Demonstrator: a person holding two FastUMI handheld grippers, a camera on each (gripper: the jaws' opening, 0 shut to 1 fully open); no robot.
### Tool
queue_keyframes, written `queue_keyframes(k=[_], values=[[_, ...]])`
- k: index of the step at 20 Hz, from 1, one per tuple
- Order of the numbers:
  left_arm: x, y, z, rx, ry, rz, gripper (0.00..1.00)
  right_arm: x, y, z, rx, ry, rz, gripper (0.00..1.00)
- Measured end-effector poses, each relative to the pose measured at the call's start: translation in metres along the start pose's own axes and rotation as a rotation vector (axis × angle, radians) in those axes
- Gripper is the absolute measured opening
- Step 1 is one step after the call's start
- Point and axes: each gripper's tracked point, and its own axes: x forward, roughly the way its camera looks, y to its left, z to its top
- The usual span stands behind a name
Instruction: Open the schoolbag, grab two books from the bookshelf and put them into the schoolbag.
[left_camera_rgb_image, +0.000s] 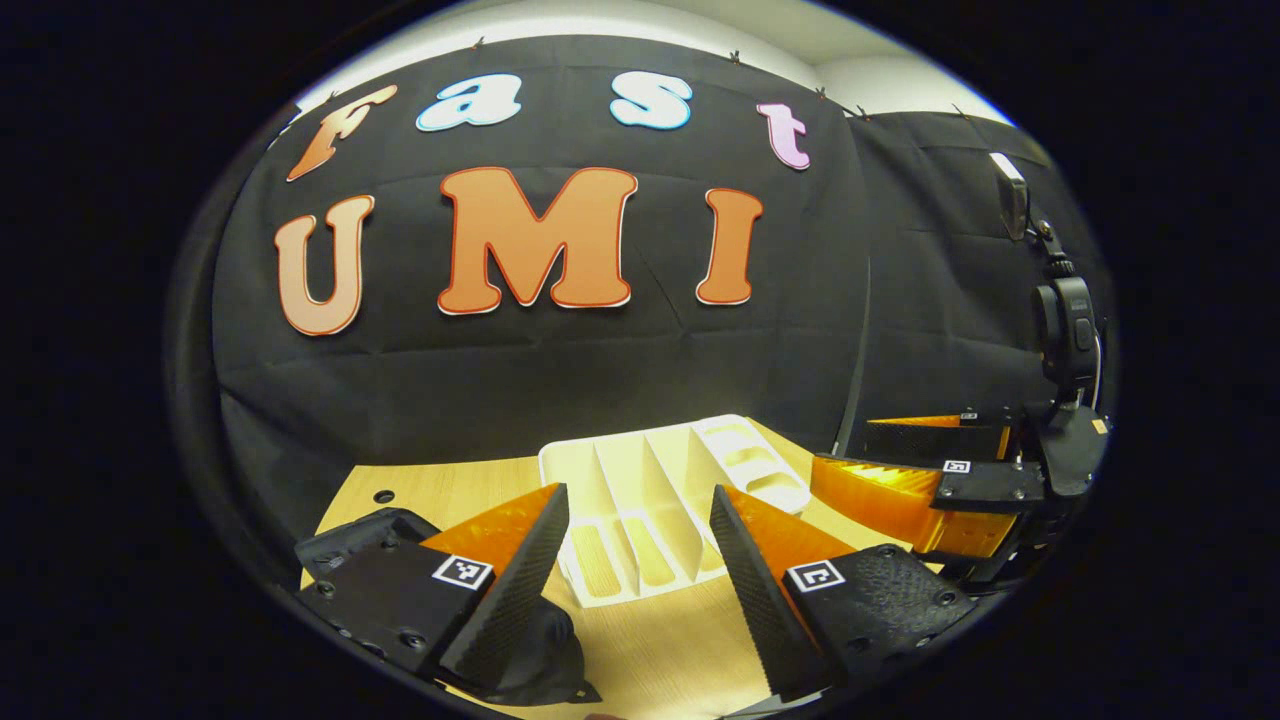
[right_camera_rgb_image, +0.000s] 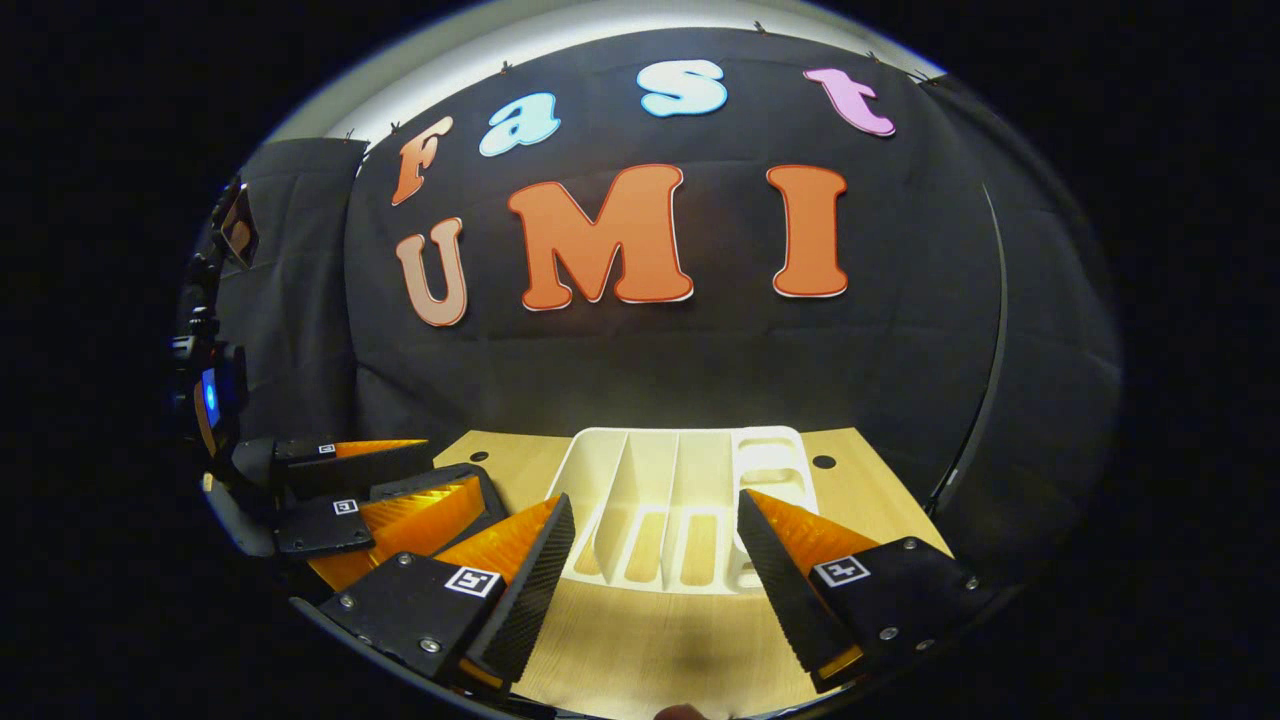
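With both grippers, left gripper (left_camera_rgb_image: 640, 560) and right gripper (right_camera_rgb_image: 650, 570), spread apart and holding nothing, I see the white bookshelf (right_camera_rgb_image: 680, 500) lying on the desk (right_camera_rgb_image: 640, 640) just ahead; it looks rigid, its slots bookless.

Near edge of the white bookshelf (right_camera_rgb_image: 690, 500) hidden behind the right gripper (right_camera_rgb_image: 650, 580) fingers — dark object (left_camera_rgb_image: 530, 640) lower left, too cropped to identify.
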Motion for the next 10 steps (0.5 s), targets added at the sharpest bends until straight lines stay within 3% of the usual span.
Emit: queue_keyframes(k=[5,10], values=[[-0.003,-0.001,0.021,0.009,-0.100,0.031,0.91,-0.001,-0.003,0.006,-0.008,-0.059,-0.018,0.98],[-0.010,0.010,0.039,0.063,-0.224,0.101,0.91,-0.005,-0.007,0.023,-0.075,-0.197,-0.061,0.98]])
